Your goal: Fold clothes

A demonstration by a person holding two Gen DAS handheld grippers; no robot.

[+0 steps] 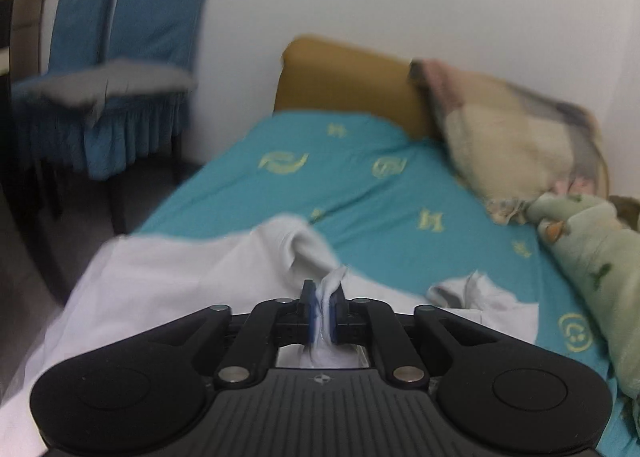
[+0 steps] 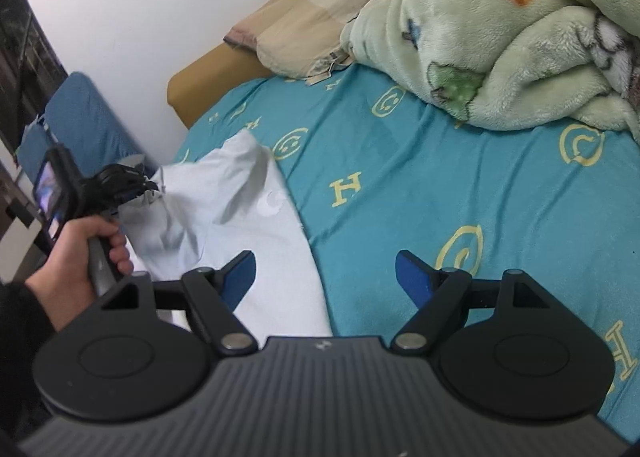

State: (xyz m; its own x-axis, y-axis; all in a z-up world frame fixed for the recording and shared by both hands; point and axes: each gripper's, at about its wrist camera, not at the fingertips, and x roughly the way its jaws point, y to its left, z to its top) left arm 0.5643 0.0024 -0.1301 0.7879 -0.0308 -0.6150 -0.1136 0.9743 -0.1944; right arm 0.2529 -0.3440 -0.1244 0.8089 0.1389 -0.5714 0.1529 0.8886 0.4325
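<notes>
Bed with teal patterned sheet (image 2: 400,185), white wall behind; green fleece blanket (image 2: 500,37) heaped at far side. White garment (image 2: 240,225) lies at near bed edge. Left gripper (image 1: 323,299) pinching bunched garment edge. Right gripper (image 2: 325,277) spread, empty, above garment hem. Advise: right takes matching corner, pull taut before folding.

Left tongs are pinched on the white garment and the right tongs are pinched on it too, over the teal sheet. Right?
Not quite. The left tongs do pinch the white garment, but the right wrist view shows the right tongs open and empty above the teal sheet.
</notes>
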